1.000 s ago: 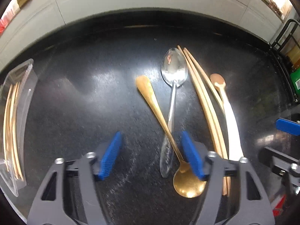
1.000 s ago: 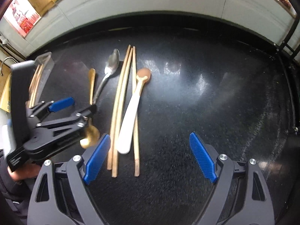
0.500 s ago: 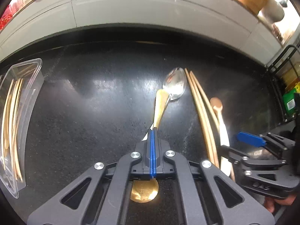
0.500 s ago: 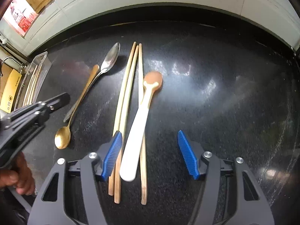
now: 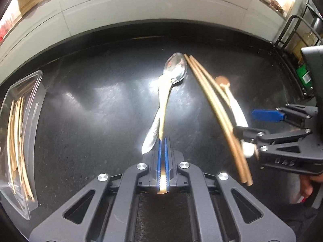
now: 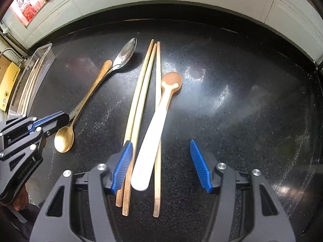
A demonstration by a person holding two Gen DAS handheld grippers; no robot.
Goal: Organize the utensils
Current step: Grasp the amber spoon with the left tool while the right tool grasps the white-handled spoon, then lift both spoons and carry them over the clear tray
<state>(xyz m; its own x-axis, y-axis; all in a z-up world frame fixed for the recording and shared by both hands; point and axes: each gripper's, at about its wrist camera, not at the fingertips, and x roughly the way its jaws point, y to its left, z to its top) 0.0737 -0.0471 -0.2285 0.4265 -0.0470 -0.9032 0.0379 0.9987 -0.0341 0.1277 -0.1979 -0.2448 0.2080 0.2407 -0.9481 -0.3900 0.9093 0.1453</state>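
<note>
Left tool (image 5: 162, 147) has clamped onto gold spoon (image 6: 64, 138); right tool (image 6: 161, 166) narrowed, apart around chopsticks (image 6: 139, 109).

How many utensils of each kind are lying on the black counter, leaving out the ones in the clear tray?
Spoons: 3, gold spoon, silver spoon, white-handled spoon
Loose chopsticks: 3
Total: 6

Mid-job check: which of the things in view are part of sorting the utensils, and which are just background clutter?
Job:
gold spoon, pinched in the left gripper
silver spoon
three chopsticks
white spatula, between the open fingers of the right gripper
clear tray already holding chopsticks

Lying about:
yellow box
red-printed carton
black wire rack
green box
</note>
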